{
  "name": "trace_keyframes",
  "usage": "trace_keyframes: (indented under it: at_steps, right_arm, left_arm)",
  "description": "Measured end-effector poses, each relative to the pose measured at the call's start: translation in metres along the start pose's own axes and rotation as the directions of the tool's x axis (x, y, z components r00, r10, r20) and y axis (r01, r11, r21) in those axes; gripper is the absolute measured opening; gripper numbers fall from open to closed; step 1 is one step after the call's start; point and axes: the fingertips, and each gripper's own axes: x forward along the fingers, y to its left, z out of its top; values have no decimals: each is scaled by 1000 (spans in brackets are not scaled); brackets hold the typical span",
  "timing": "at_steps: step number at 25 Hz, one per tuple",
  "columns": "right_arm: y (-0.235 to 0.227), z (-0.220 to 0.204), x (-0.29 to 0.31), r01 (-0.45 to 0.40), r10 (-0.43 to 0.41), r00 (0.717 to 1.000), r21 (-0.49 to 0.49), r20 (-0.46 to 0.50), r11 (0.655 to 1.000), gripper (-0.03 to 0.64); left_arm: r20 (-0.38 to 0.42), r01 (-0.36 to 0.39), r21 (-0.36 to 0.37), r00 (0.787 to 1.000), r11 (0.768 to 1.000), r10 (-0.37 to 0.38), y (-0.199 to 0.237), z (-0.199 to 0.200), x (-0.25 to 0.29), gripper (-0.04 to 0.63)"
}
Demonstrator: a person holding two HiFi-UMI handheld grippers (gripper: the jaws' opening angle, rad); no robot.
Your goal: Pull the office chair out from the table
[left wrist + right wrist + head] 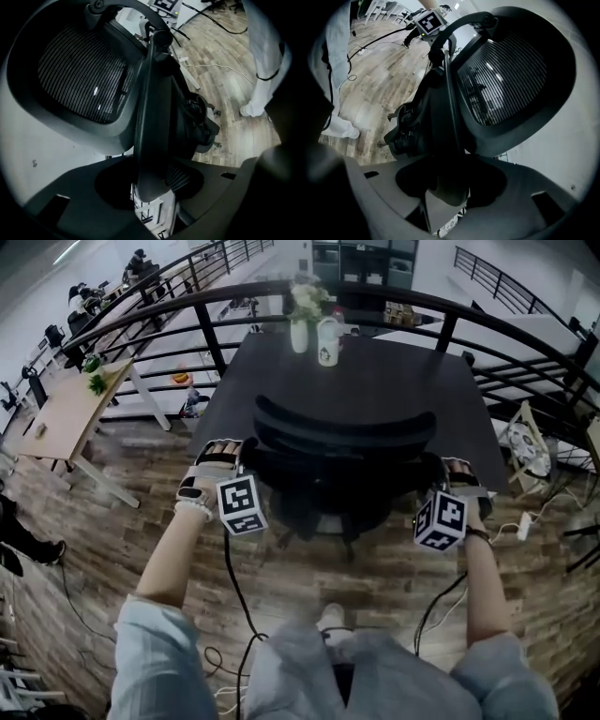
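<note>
A black office chair (342, 460) with a mesh back stands tucked against the near edge of a dark table (375, 381). My left gripper (223, 463) is at the chair's left side and my right gripper (457, 476) at its right side. In the left gripper view the jaws of the left gripper (150, 187) are closed on the dark side rim of the chair back (147, 117), with the mesh panel (79, 70) to the left. The right gripper (449, 187) likewise clamps the opposite rim (450, 122), beside the mesh (506, 75).
A vase of flowers (301, 320) and a white jug (328, 343) stand on the table's far side. A black railing (187, 320) curves behind the table. A wooden table (66, 409) is at left. Cables (234, 587) and a power strip (525, 521) lie on the wood floor.
</note>
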Motion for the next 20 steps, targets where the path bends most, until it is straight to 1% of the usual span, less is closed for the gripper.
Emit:
trace_keyframes:
  at_steps: [6,13,20]
  right_arm:
    - [13,4,-14,2,-2,1000,15,-21,1000,193]
    - [37,18,-49,41,-40,998,18,-50,999,193]
    - [68,18,-90,57,-53,994,36,-98,998,193]
  left_arm:
    - [-8,9,14,1000,1000,-9,-7,-4,-8,192]
    - [-26,11,27,1000,1000,-10,-26,-17,-38,192]
    - [8,7,33,1000,999,-7,-52,-16,-76,192]
